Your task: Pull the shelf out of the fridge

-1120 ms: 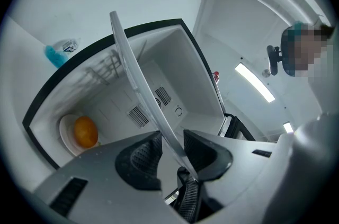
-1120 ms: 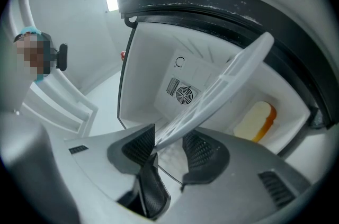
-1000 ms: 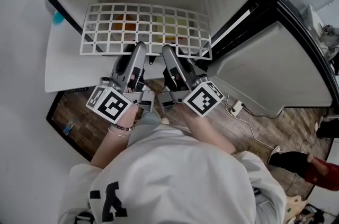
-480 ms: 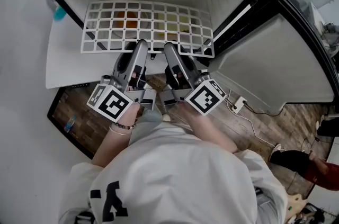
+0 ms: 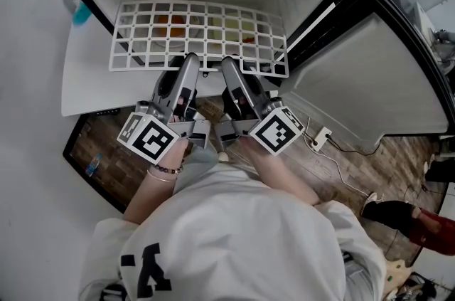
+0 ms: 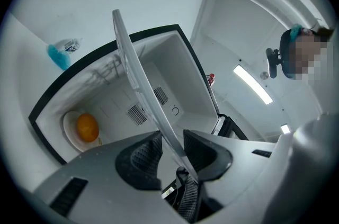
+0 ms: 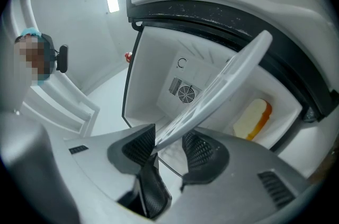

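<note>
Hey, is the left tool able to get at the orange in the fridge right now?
Probably not. The left tool is shut on the front edge of the shelf, and the orange sits beneath it, so it would have to let go first.

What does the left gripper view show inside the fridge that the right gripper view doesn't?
Only the left gripper view shows an orange on a plate. Only the right gripper view shows a pale food item with an orange edge. Both show the white shelf edge-on, clamped by the left gripper in one and the right gripper in the other.
</note>
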